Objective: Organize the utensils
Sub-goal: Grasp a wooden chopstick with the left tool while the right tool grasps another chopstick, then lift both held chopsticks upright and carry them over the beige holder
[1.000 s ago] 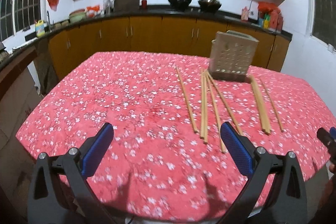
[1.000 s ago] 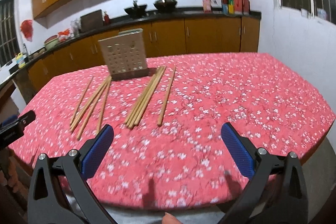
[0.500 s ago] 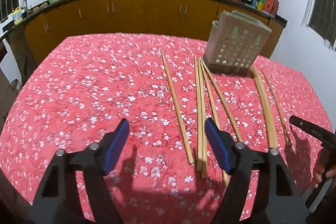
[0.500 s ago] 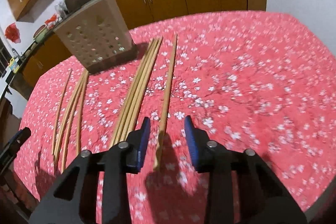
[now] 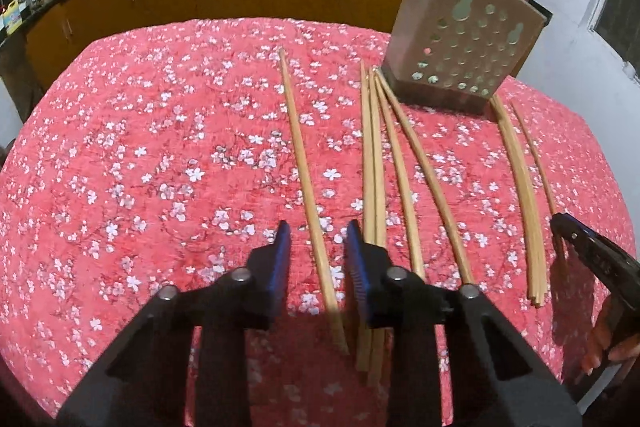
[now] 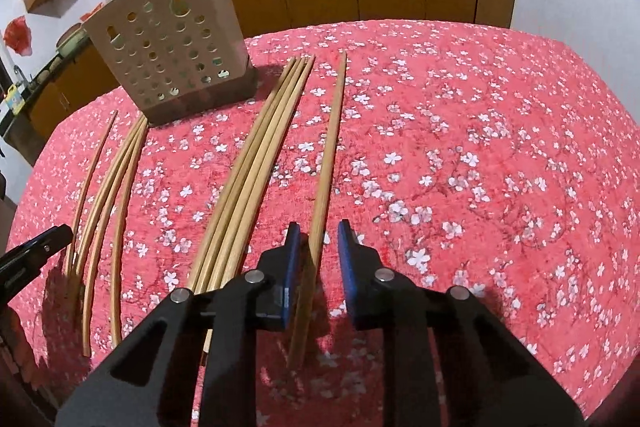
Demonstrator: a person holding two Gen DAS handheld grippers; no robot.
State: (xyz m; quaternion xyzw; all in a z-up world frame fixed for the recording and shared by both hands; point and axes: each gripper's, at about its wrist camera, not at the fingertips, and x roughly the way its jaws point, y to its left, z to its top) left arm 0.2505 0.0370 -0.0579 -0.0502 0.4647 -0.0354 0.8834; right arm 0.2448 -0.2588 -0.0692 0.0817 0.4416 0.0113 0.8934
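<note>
The left gripper (image 5: pixel 318 231) hangs low over the red flowered tabletop (image 5: pixel 140 167) with its blue fingers (image 5: pixel 280 267) narrowly spread, straddling the near part of a lone chopstick (image 5: pixel 298 147) that runs away toward 12 o'clock; a gap shows on both sides of the stick. Just to its right lies a fan of four chopsticks (image 5: pixel 374 167), and the perforated utensil holder (image 5: pixel 464 39) stands upright at 1 o'clock. Only this view shows a curved bundle (image 5: pixel 520 187) and a thin single stick farther right, with a dark tool tip (image 5: pixel 588 255) beside them at 3 o'clock. The right wrist view has the right gripper (image 6: pixel 319 227) placed likewise, fingers (image 6: pixel 290 267) slightly apart around a single chopstick (image 6: pixel 332 139) — the stick sits close against the left finger, clear of the right one. Here the holder (image 6: pixel 168 39) is at 11 o'clock, the bundle of four (image 6: pixel 260 155) lies left of the fingers, and bare cloth (image 6: pixel 500 147) fills everything toward 3 o'clock.
</note>
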